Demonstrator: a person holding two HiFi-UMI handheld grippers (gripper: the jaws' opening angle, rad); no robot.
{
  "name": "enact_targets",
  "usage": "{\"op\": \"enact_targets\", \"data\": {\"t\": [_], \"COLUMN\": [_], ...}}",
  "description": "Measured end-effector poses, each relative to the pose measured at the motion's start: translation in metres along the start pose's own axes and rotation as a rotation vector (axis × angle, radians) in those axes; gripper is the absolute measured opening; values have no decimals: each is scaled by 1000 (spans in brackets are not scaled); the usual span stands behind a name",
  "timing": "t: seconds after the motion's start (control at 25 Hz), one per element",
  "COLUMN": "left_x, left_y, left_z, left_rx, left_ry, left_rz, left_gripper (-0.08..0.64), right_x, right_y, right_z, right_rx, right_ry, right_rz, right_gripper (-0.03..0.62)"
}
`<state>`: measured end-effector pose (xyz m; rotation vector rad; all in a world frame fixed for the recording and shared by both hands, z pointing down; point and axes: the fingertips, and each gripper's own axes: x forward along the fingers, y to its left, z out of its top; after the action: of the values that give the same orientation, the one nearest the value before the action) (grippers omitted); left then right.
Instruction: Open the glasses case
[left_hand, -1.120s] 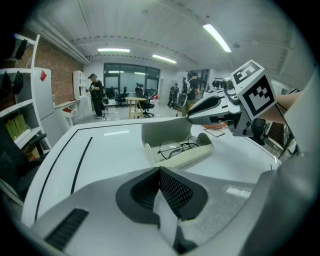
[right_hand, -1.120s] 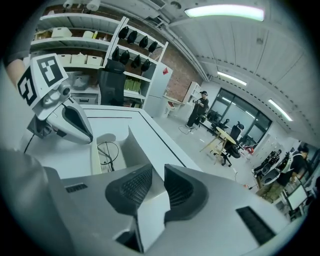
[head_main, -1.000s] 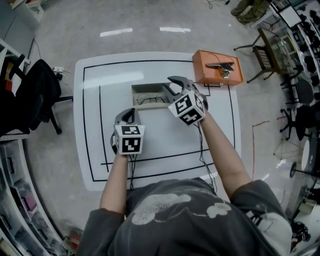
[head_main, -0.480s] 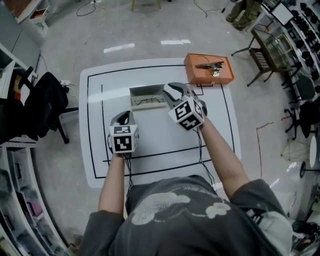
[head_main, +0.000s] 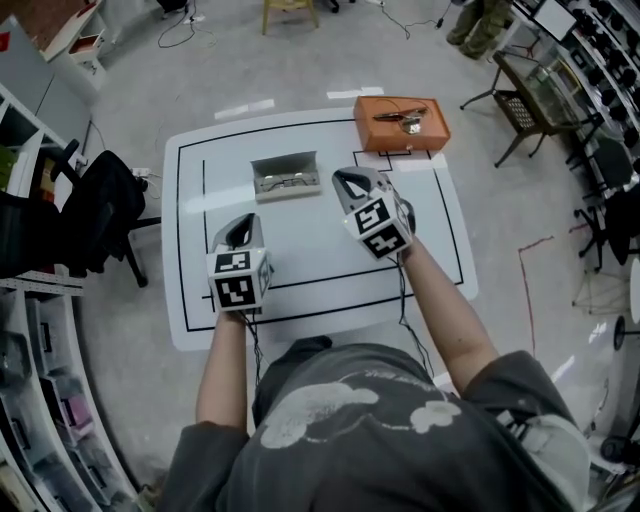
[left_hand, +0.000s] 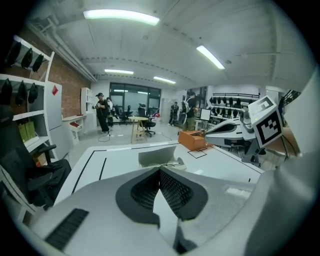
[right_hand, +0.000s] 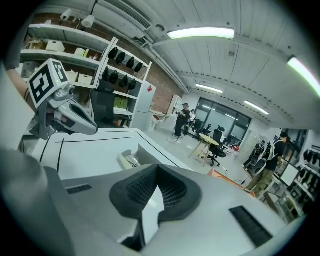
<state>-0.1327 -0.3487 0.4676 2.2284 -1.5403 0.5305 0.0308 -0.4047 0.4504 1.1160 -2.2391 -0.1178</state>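
The glasses case (head_main: 285, 175) lies open on the white table (head_main: 430, 250), its grey lid standing up and a pair of glasses inside. It also shows in the left gripper view (left_hand: 159, 156) and in the right gripper view (right_hand: 127, 160), ahead of the jaws in both. My left gripper (head_main: 240, 224) hovers near and left of the case, its pads (left_hand: 172, 187) meeting at the tip with nothing between them. My right gripper (head_main: 346, 180) hangs to the right of the case, shut and empty (right_hand: 157, 168). Neither gripper touches the case.
An orange box (head_main: 400, 122) with a dark tool on top sits at the table's far right corner. Black lines mark the tabletop. A black chair (head_main: 95, 210) stands left of the table, with shelves behind it. People stand far off in the room (left_hand: 101, 112).
Both grippers have lifted and drawn back from the case toward the person. The right gripper's jaws, spread at the case's right end before, are now shut. The case lies open, alone.
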Motion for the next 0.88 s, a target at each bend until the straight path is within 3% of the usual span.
{"op": "enact_targets", "data": {"t": [0.32, 0.56, 0.88], "left_x": [-60, -98, -151], "left_y": [-40, -76, -127], "left_z": [3, -7, -35], "left_rx": [-8, -6, 13], "left_ry": [-111, -145, -166], "left_rz": [10, 15, 19], "left_gripper": [2, 2, 2], "right_x": [-66, -123, -198], "right_y": [18, 31, 56], "right_z": [-2, -7, -32], "right_rx": [68, 153, 163], "right_ry": [-62, -147, -183], "right_rz": [-14, -26, -52], "right_gripper": [0, 0, 0]}}
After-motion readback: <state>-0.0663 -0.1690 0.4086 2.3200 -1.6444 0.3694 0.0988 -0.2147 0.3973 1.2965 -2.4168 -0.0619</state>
